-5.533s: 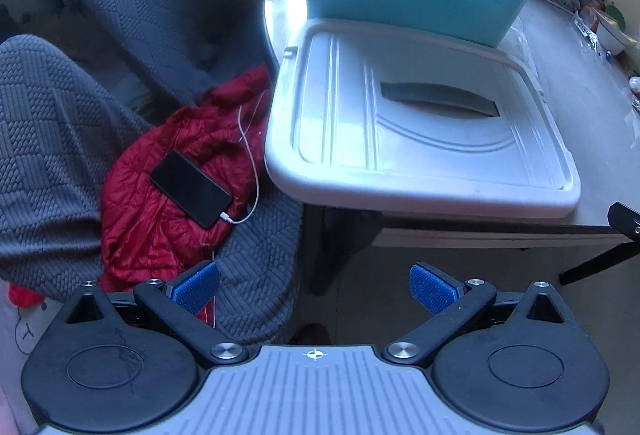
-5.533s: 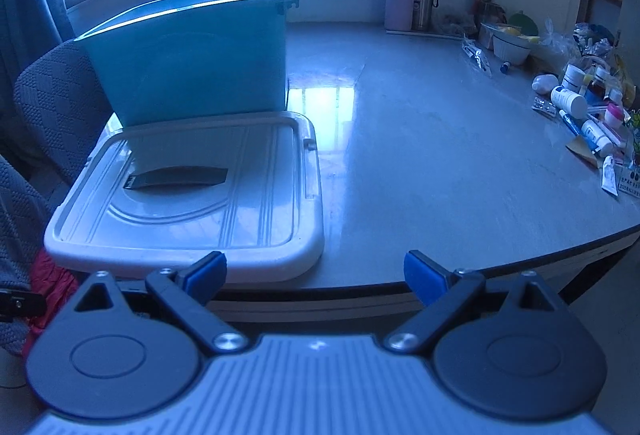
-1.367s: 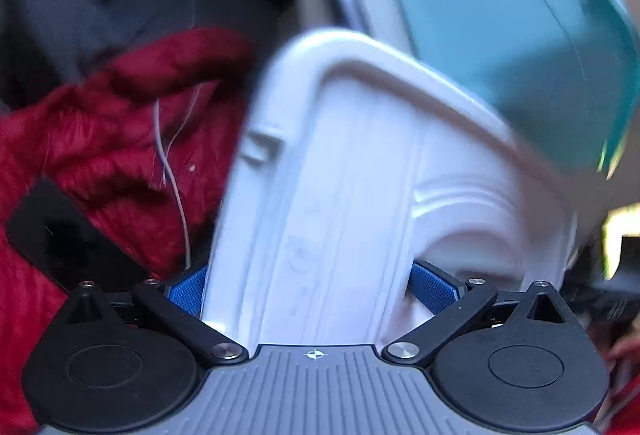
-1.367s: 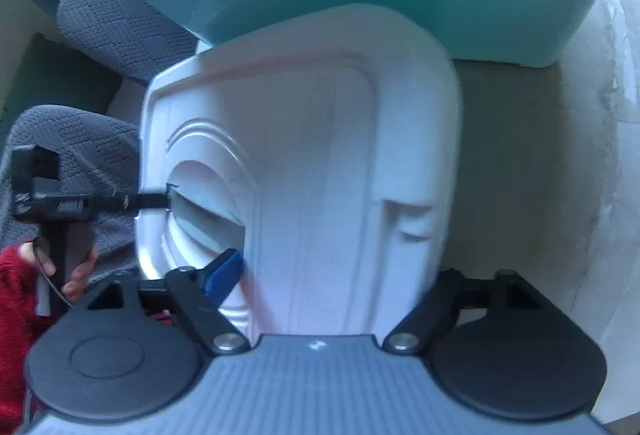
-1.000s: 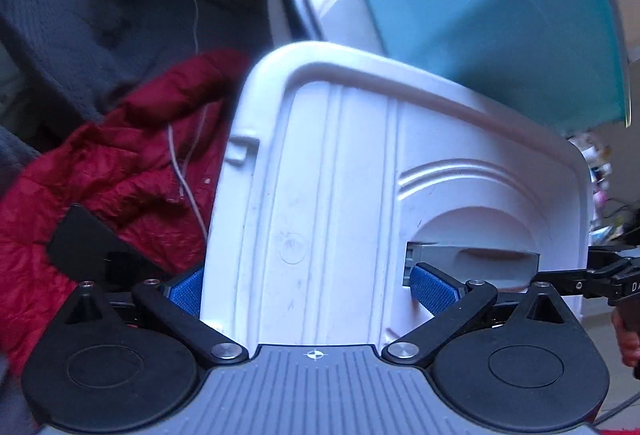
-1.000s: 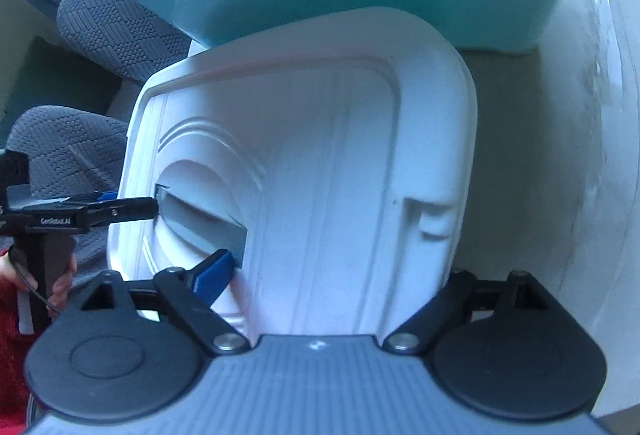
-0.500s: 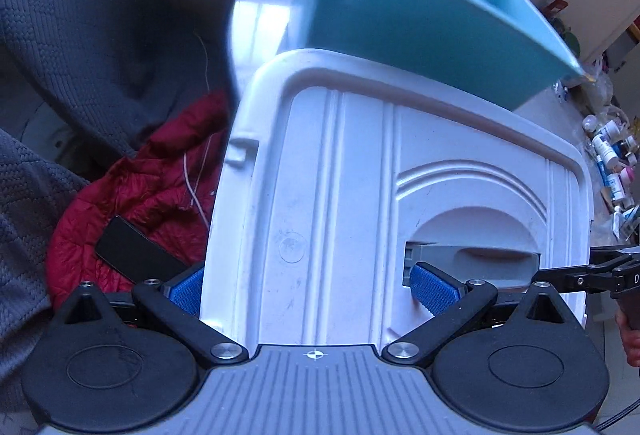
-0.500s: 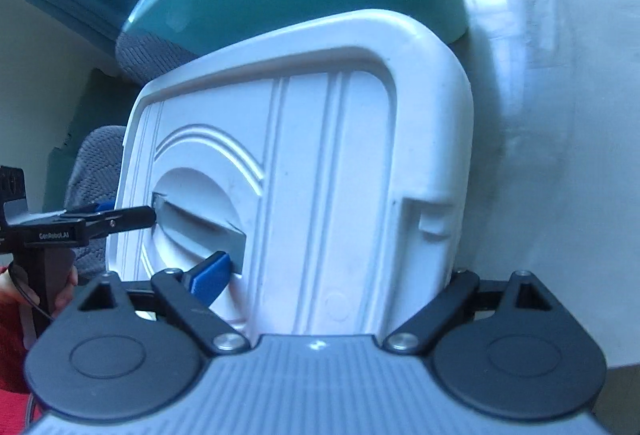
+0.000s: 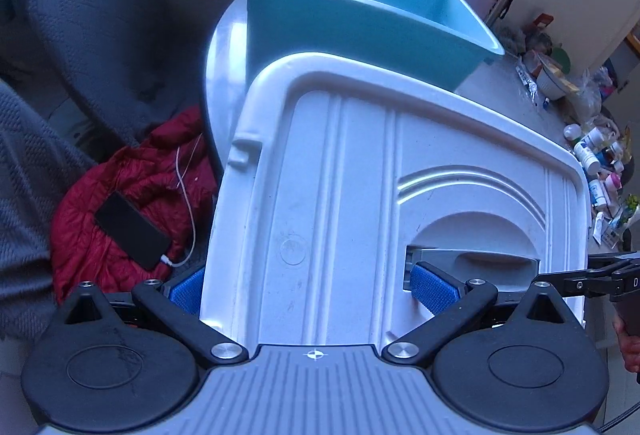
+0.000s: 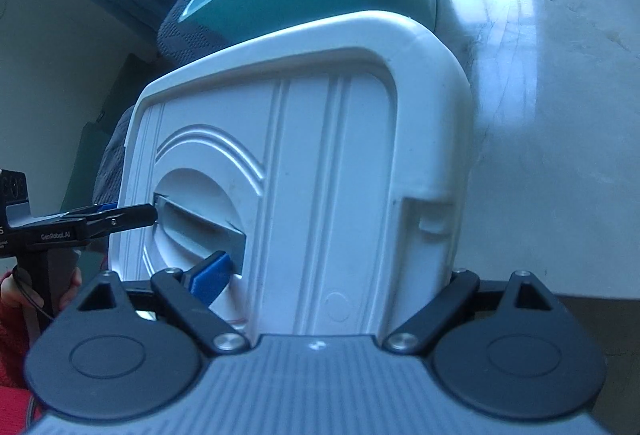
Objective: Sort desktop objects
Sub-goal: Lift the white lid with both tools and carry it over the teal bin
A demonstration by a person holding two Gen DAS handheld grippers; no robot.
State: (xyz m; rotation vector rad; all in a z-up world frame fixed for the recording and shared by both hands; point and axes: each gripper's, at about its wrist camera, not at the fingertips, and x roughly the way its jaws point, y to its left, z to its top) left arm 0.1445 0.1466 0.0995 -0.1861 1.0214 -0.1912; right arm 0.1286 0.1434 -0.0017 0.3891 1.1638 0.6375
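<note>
Both tools, left [image 9: 312, 283] & right [image 10: 336, 275], clamped on white bin lid [image 9: 360, 195], carrying it off surface's corner; next: set it clear w/o hitting teal bin [image 9: 360, 19].

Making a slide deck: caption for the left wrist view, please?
Both grippers clamp the white lid from opposite ends, holding it before the open teal bin.

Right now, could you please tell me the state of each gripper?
Left gripper: closed on the white ribbed plastic lid, between its edge and handle slot.
Right gripper: closed on the same lid from the opposite end.
</note>
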